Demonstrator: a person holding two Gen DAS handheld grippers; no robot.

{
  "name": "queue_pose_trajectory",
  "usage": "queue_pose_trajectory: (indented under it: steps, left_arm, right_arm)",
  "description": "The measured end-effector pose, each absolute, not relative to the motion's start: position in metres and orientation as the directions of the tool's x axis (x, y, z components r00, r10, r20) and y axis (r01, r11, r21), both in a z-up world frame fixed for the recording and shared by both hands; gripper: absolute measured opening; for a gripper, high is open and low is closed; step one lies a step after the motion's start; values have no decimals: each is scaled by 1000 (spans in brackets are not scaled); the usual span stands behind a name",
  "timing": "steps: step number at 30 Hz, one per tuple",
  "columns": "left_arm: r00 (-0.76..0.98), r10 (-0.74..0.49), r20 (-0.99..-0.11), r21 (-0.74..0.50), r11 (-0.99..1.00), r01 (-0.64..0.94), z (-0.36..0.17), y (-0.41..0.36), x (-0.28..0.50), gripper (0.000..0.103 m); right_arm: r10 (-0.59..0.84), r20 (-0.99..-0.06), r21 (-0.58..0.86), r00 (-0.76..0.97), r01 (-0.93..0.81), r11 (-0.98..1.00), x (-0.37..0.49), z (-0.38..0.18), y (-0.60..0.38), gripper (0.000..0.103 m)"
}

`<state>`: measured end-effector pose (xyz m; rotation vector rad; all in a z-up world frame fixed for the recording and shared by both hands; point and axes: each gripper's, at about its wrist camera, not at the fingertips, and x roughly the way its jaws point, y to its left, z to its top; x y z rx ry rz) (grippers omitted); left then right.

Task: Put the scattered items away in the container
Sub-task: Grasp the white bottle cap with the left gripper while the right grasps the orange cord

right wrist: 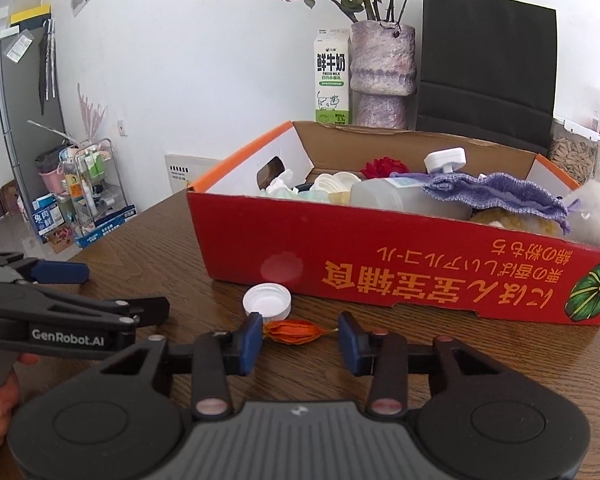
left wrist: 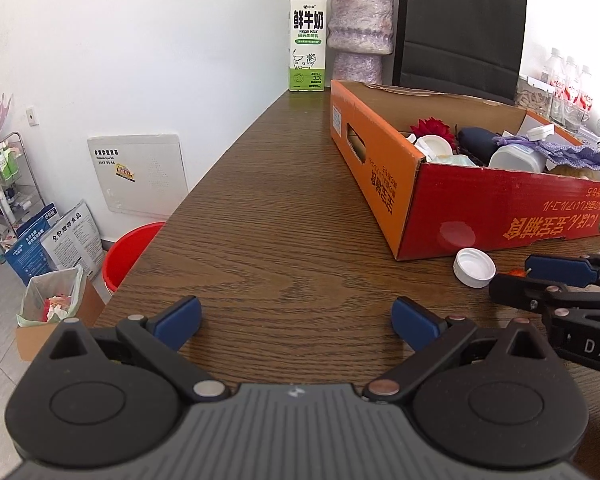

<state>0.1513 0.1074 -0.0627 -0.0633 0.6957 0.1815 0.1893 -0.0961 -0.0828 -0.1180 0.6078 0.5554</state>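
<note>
The right gripper [right wrist: 299, 338] is half closed around the orange pod [right wrist: 294, 331], not pinching it yet. Next: squeeze, then lift into the box [right wrist: 380, 264]. The left gripper [left wrist: 296, 318] waits wide open, holding nothing.

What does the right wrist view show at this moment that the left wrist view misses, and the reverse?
Right wrist only: the orange dried lantern-shaped pod lying whole between the right gripper's blue pads, and a white plush toy in the box.
Left wrist only: the red plastic bucket on the floor and the left gripper wide open over bare table.
Both: the red-and-orange cardboard box, white bottle cap, milk carton.
</note>
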Motion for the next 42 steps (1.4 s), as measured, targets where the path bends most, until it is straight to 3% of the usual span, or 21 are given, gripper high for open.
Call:
queue_pose_trajectory:
  steps: [12, 23, 29, 35, 38, 42]
  left_arm:
    - [752, 168, -638, 16, 979, -206, -63, 99, 152, 103]
    - [778, 102, -620, 34, 994, -103, -60, 31, 173, 103]
    - [768, 107, -631, 19, 992, -122, -61, 10, 190, 102]
    - [759, 130, -638, 6, 986, -164, -62, 4, 199, 86]
    - [763, 153, -628, 7, 982, -191, -61, 3, 199, 72]
    - [770, 190, -609, 10, 973, -232, -59, 3, 195, 29]
  right_arm:
    - [424, -527, 42, 737, -476, 879, 192, -78, -125, 40]
    - [346, -524, 49, 778, -378, 924, 204, -79, -174, 40]
    - [325, -516, 45, 792, -355, 934, 205, -79, -189, 40]
    - [324, -510, 50, 797, -348, 936, 203, -78, -197, 40]
    - [330, -512, 41, 794, -361, 932, 201, -79, -195, 40]
    - [331, -510, 24, 794, -372, 928, 198, -79, -191, 40]
